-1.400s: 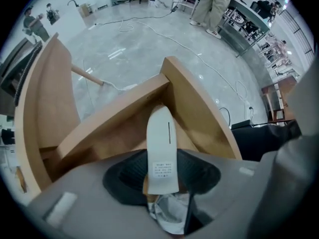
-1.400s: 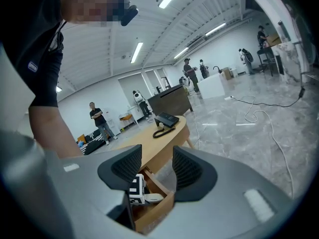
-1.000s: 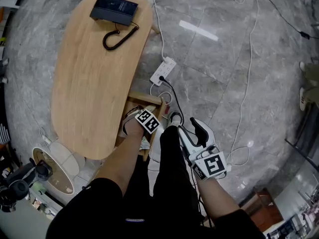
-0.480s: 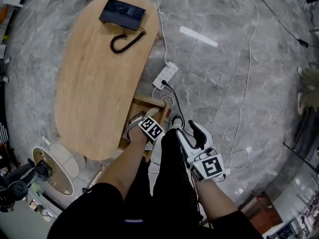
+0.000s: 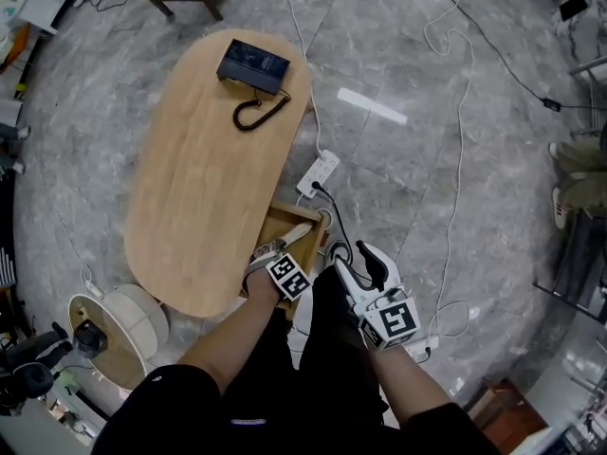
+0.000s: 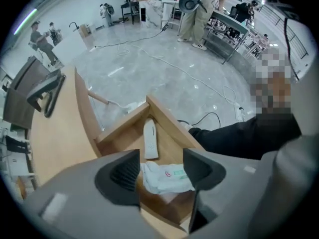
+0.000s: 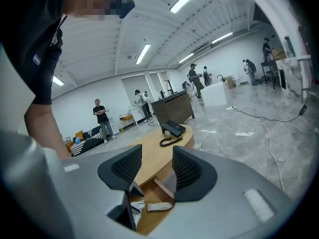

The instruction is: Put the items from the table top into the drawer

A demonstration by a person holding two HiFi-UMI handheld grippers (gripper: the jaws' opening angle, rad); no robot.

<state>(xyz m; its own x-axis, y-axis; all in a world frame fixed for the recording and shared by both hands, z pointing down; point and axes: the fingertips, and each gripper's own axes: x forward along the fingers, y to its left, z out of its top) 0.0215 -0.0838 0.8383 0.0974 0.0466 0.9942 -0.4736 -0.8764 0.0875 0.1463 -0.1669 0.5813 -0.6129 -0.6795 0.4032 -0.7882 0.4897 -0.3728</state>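
One oval light-wood table stands on the grey marble floor, and one open wooden drawer juts out from under its near right edge. There are two handheld grippers. The left gripper hangs straight down over the drawer, its two grey fingers spread wide with nothing gripped between them. The right gripper is beside it to the right and points across the table top, its fingers standing moderately apart around empty air. One dark blue desk telephone with a black coiled cord sits at the far end of the table, the only item on the top and well apart from both pairs of fingers. In the right gripper view it shows beyond the gap between the fingers. One white power strip lies on the floor just beyond the drawer. The drawer holds two things: one crumpled white packet with pink and green print, lying directly below the left fingers and clear of them, and one slim white remote-shaped handset just past it, towards the drawer's far corner.
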